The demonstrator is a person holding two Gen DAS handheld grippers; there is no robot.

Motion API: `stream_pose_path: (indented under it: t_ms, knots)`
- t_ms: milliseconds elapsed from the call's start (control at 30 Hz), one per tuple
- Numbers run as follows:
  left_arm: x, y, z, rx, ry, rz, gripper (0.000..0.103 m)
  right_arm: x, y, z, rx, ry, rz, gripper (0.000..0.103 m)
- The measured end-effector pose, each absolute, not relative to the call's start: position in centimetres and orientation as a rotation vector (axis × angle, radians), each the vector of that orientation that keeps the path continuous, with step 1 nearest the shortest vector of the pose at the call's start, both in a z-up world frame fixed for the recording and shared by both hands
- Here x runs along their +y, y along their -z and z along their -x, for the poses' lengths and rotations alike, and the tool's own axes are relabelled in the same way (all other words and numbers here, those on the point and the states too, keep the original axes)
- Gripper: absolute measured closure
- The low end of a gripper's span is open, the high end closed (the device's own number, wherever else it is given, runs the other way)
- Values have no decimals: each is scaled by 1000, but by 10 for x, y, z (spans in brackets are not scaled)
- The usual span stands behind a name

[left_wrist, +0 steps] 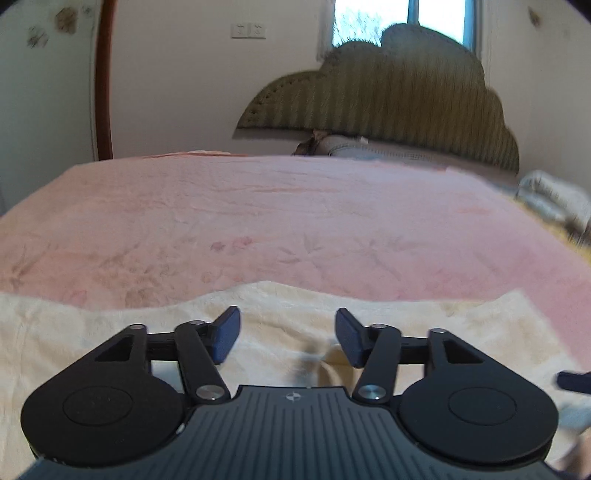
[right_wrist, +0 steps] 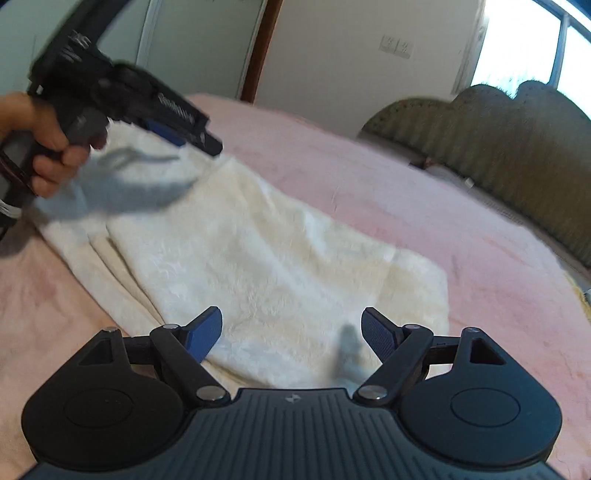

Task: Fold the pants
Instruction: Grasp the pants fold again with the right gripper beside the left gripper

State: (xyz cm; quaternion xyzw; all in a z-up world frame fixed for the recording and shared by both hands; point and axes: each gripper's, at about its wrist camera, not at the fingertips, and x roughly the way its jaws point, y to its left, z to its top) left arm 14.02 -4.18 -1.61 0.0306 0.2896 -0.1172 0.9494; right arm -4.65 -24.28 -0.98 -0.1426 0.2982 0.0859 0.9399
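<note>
Cream fleece pants (right_wrist: 258,258) lie folded lengthwise across the pink blanket (right_wrist: 424,206) on the bed, one end near me, the other running toward my left hand (right_wrist: 48,147). I hold the right gripper (right_wrist: 291,332) spread wide and empty just above the near end. My left gripper (left_wrist: 287,339) hovers over the far end, its fingers apart, gripping nothing. A green padded headboard (left_wrist: 388,96) stands beyond, under a window (left_wrist: 402,18).

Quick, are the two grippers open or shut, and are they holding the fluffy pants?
Left gripper: open, holding nothing, above the cream pants.
Right gripper: open, holding nothing.
</note>
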Motion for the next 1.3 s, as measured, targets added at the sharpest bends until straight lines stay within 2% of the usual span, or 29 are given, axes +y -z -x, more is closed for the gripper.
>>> stream_pose_path:
  t_ms: [100,267,333,433,500,600,700,800,933,1000,1300]
  knots:
    - [-51,31,-158,640,195,-127,39,-232,-9,57,531,-293,190,43]
    - [-35,26,-159,636,155,-45,38,-187,-8,54,511,-413,335,58]
    - [-23,20,-154,623,145,-11,37,-174,-2,52,524,-445,387,59]
    - [-2,9,-146,638,146,93,34,-159,8,51,515,-430,503,61]
    - [12,3,-140,672,199,202,32,-155,11,50,513,-435,529,73]
    - [26,1,-135,748,329,369,32,-152,12,52,514,-442,548,82]
    - [33,4,-129,813,415,479,32,-154,13,54,505,-441,563,87]
    - [32,12,-121,881,500,570,29,-172,5,52,499,-441,440,89]
    - [25,25,-116,981,602,679,28,-200,-5,41,502,-433,242,90]
    - [20,31,-115,1014,642,735,25,-208,-5,37,503,-422,188,90]
    - [6,70,-132,1179,639,968,19,-220,1,34,531,-403,141,89]
